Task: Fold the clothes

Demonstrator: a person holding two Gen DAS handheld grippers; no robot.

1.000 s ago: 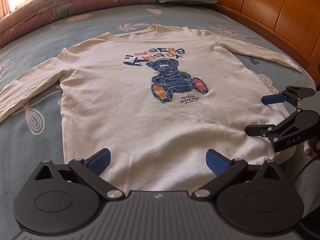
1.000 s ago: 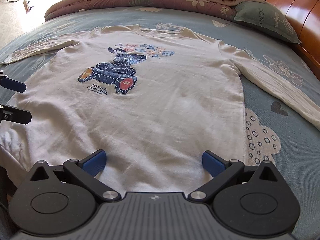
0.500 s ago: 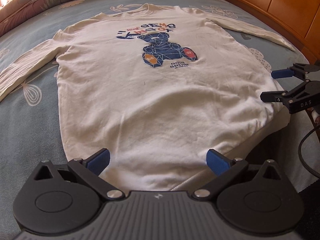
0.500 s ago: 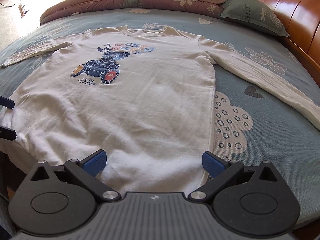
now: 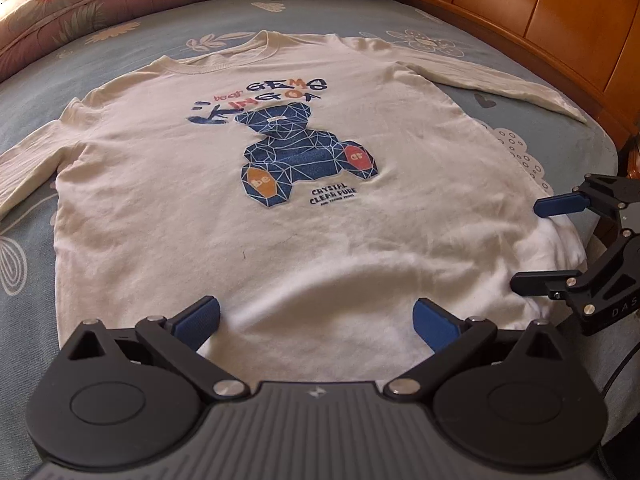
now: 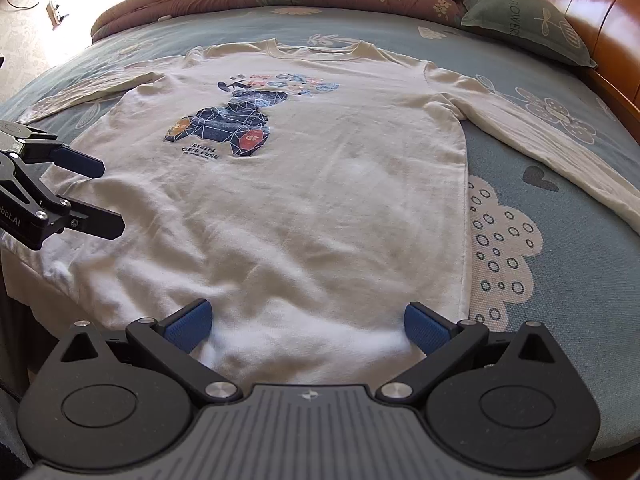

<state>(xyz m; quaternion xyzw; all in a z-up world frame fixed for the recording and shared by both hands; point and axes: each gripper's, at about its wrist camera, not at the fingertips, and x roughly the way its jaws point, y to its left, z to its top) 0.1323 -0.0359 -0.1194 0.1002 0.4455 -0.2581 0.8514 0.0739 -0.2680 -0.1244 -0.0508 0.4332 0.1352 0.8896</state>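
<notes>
Hovering low over the hem of the white shirt [image 5: 248, 216], the left gripper [image 5: 316, 320] and right gripper [image 6: 308, 322] both hold their fingers spread wide, gripping nothing. Spread flat on the bed [image 6: 560, 264], the shirt now appears closer than half a second ago.

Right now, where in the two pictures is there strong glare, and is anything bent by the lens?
Left wrist view: sunlight burns out the top left corner, and the wooden headboard curves from fisheye bending. Right wrist view: the wall at top left is washed out, the shirt is evenly lit, and the bed edges bow.
</notes>
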